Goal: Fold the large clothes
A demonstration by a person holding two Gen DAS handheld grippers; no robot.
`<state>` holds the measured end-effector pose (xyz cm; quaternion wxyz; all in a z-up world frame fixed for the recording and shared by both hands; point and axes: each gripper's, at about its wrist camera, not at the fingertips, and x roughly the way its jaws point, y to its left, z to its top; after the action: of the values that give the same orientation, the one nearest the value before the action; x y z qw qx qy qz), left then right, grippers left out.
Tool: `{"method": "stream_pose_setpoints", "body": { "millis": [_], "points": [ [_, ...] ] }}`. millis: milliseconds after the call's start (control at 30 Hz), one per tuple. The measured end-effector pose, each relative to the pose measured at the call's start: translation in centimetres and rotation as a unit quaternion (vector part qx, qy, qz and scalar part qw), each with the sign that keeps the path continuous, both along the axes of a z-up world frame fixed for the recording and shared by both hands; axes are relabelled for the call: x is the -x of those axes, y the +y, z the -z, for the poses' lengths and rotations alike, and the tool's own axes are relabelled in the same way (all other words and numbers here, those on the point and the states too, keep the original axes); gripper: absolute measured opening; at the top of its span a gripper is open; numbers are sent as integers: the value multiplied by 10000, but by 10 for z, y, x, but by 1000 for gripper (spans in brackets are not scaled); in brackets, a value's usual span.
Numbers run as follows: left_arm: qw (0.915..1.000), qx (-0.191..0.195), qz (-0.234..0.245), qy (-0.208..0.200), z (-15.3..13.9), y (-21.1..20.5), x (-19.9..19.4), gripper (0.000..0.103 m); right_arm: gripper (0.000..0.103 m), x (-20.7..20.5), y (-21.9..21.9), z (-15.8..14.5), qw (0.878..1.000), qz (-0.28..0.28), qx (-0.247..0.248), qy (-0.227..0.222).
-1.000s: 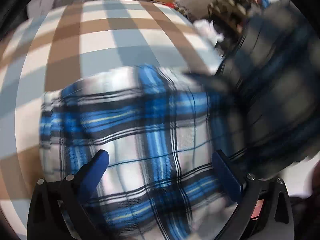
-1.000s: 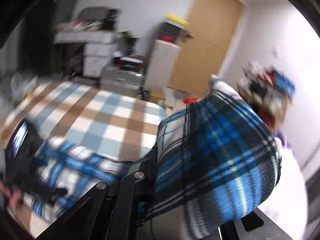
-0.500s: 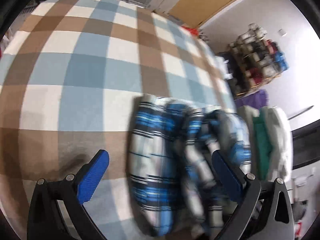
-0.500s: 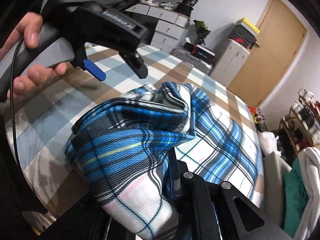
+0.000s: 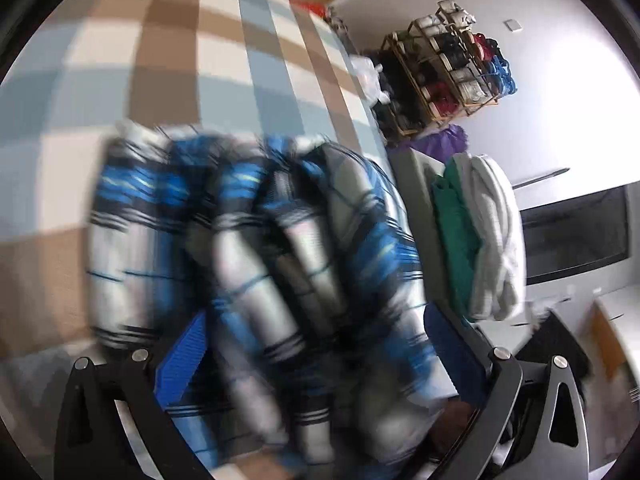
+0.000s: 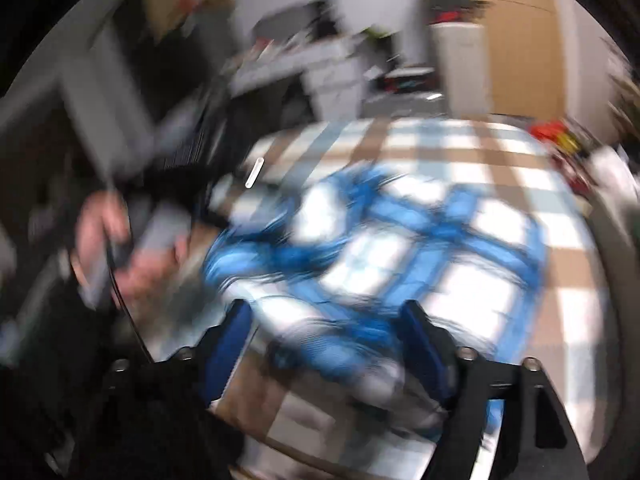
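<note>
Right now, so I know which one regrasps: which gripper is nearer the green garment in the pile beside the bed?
Left. The left gripper sits near the green garment; the right gripper, open, shows no garment pile.

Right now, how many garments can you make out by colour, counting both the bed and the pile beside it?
Blue-and-white plaid shirt, bunched on the checked bedspread: 1
Green folded garment in the side pile: 1
White folded garment beside it: 1
Total: 3

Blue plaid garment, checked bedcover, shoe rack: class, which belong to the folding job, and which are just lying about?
Job in hand:
blue plaid garment
checked bedcover
right gripper, open, jaws just opened

Lying about:
shoe rack
green and white clothes pile
</note>
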<state>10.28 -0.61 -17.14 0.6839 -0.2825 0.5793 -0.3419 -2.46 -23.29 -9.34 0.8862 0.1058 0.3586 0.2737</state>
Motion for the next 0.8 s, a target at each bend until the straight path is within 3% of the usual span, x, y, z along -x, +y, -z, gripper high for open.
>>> {"method": "stream_pose_setpoints", "body": {
  "millis": [67, 133, 233, 300, 333, 367, 400, 433, 533, 667, 800],
  "points": [
    [9995, 227, 92, 185, 3, -4, 0, 100, 80, -13, -33, 3, 9979, 483, -414, 137],
    [9988, 330, 164, 308, 5, -9, 0, 100, 81, -34, -67, 19, 9870, 1282, -776, 588],
    [9970, 97, 417, 645, 14, -25, -4, 100, 82, -70, -90, 56, 9617, 1824, -1275, 1600],
    [9965, -248, 436, 667, 18, -28, -5, 98, 78, -82, -89, 78, 9538, 1664, -1617, 1908],
    [9966, -310, 404, 642, 18, -28, -5, 88, 78, -85, -86, 84, 9516, 1635, -1580, 2067],
    [9965, -415, 372, 616, 17, -27, -6, 68, 73, -87, -84, 91, 9482, 1549, -1660, 2221],
    [9963, -480, 367, 608, 16, -26, -6, 55, 73, -88, -83, 91, 9481, 1527, -1712, 2203],
    [9963, -466, 401, 598, 14, -24, -6, 33, 73, -88, -83, 90, 9497, 1536, -1679, 2152],
    [9956, -686, 502, 401, 0, -28, -5, 13, 62, -85, -79, 88, 9544, 1492, -1514, 2097],
    [9933, -992, 590, -81, -37, -34, 5, 9, 53, -81, -76, 82, 9590, 1506, -1409, 1944],
    [9885, -1216, 622, -646, -82, -33, 22, 8, 49, -61, -78, 62, 9693, 1494, -1314, 1444]
  ]
}}
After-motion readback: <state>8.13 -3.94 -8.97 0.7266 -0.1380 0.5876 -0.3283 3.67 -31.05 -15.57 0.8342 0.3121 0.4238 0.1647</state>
